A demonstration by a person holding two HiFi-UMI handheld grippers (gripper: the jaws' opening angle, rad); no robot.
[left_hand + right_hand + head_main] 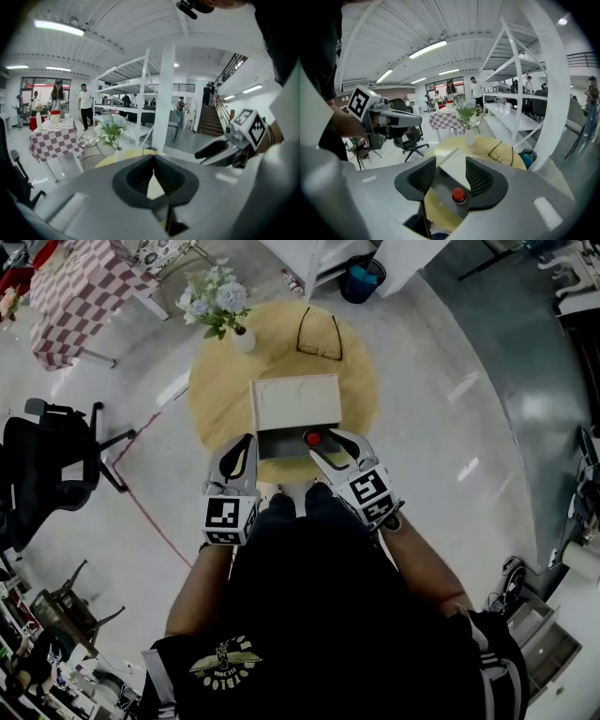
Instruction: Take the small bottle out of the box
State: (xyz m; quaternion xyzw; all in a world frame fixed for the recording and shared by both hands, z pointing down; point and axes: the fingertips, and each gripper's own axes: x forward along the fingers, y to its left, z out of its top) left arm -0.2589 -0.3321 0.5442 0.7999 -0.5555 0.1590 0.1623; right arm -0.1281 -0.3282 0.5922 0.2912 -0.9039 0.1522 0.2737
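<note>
A cream box (pixel 296 402) stands open on the round wooden table (pixel 216 390), its lid tipped up toward the far side. Inside its grey well (pixel 281 444) stands the small bottle with a red cap (pixel 313 438). My right gripper (pixel 330 444) hovers over the box's right front corner, jaws open; in the right gripper view the red-capped bottle (pixel 459 195) shows low between the open pads (pixel 480 178), untouched. My left gripper (pixel 246 448) sits at the box's left front corner, its pads (pixel 140 176) meeting at the tips and holding nothing.
A white vase of flowers (pixel 220 301) and a pair of glasses (pixel 319 334) lie on the table's far side. A black office chair (pixel 47 465) stands to the left. A checkered table (pixel 80 287) and a blue bin (pixel 361 279) lie beyond.
</note>
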